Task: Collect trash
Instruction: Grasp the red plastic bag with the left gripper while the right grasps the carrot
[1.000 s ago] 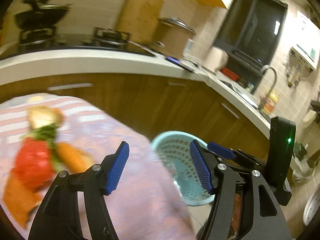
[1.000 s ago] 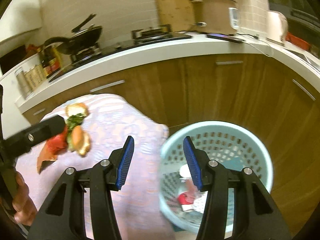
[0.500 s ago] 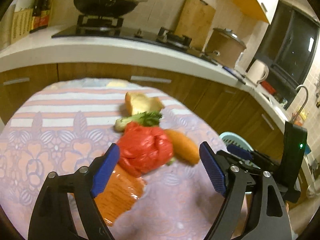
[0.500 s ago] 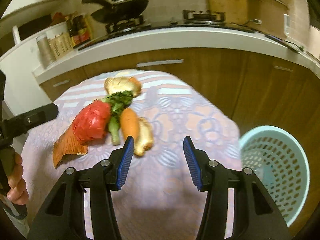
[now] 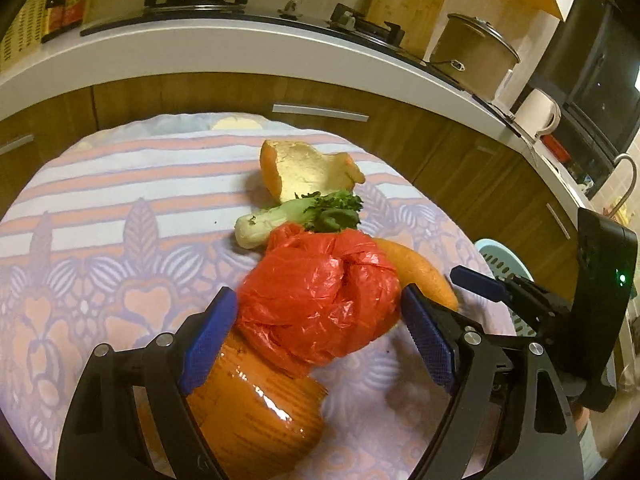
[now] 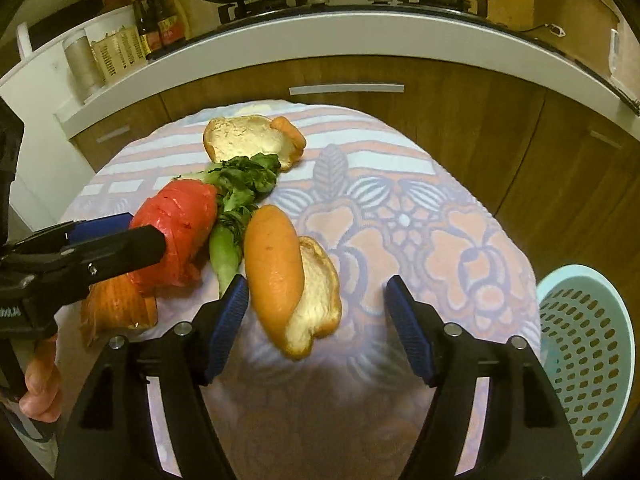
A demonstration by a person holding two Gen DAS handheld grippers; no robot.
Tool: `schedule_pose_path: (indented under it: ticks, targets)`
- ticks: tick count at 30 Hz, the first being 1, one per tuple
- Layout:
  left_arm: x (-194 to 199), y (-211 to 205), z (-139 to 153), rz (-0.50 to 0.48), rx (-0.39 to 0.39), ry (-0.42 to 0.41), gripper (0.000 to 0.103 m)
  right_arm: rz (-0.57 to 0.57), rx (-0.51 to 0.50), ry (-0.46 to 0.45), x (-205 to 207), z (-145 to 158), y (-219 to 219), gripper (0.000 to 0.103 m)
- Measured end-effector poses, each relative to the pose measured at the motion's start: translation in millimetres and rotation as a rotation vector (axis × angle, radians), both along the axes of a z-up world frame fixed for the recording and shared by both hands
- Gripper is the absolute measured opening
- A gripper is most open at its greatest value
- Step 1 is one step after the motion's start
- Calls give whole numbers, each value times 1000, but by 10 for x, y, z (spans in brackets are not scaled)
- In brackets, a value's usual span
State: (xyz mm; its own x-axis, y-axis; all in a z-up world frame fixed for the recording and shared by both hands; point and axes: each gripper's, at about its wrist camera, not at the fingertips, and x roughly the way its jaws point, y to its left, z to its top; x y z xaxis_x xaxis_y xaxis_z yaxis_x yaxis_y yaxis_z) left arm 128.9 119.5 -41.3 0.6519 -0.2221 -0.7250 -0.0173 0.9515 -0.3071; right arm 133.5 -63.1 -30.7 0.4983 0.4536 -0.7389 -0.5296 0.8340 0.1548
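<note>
Left gripper (image 5: 318, 338): jaws wide, straddling the red plastic bag (image 5: 320, 300), pads not yet pressing, positioned for a squeeze. Right gripper (image 6: 316, 326): jaws have just been opening, bracketing the orange peel (image 6: 290, 276), unclamped. The mesh basket (image 6: 586, 356) stands beside the table (image 6: 400, 220) to receive trash

L tool (image 5: 318, 338) wide open; R tool (image 6: 316, 320) just been opening, pitched down.

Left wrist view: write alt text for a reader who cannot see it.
The open left gripper straddles a crumpled red bag on a patterned tablecloth. Around the bag lie peel, a green stalk and an orange wrapper; the right gripper shows at right.
</note>
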Motion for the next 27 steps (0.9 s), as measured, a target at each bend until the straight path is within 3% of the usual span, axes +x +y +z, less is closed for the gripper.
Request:
schedule_pose_path:
  ticks: [6, 9, 11, 14, 19, 27]
  targets:
    - [5, -24, -11, -12, 8, -2, 82, 14, -84, -23, -8, -55, 175, 68]
    - [-4, -53, -18, -18, 22, 3, 80, 19, -112, -44, -52, -53, 203, 53]
    - [-3, -83, -22, -21, 41, 12, 78, 24, -106, -59, -84, -27, 197, 36]
    - [-15, -121, 1, -27, 63, 8, 69, 24, -87, -73, -125, 14, 159, 28]
    - [-59, -126, 75, -36, 40, -19, 56, 17, -37, -99, -188, 146, 46, 25]
    - [-230, -229, 432, -46, 12, -132, 53, -25, 19, -156, -231, 444, -245, 25]
